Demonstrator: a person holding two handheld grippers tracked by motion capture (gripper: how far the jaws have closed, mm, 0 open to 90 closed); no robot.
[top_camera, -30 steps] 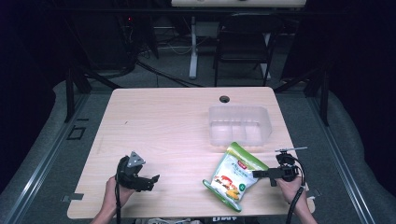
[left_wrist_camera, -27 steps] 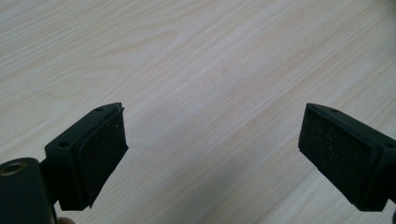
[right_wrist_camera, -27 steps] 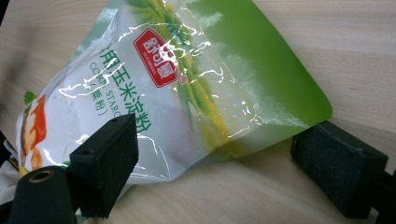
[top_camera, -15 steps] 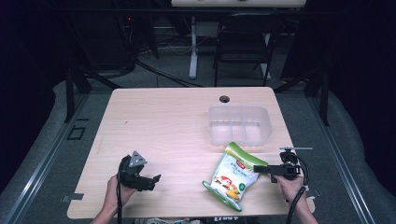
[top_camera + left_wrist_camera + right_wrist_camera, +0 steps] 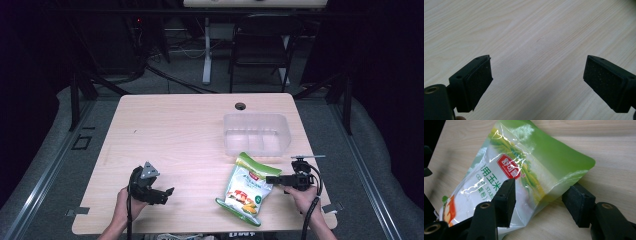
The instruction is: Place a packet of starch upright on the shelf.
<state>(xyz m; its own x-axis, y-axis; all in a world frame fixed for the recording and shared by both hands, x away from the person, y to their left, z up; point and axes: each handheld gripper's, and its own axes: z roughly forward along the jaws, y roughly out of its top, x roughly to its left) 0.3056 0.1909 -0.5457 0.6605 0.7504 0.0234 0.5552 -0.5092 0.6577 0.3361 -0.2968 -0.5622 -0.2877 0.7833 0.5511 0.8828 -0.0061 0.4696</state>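
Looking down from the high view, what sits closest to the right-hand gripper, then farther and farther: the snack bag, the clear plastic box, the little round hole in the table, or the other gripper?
From the right gripper:
1. Snack bag, right at its jaw tips, on its left.
2. Clear plastic box, just beyond, toward the table's far side.
3. Round hole, past the box near the far edge.
4. Left gripper, across the table near the front edge.

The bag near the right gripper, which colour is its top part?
Green; the bag shows it best in the right gripper view.

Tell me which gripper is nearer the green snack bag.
Right. The right gripper has its open jaws around the green snack bag's edge; the left gripper sits well off to its left.
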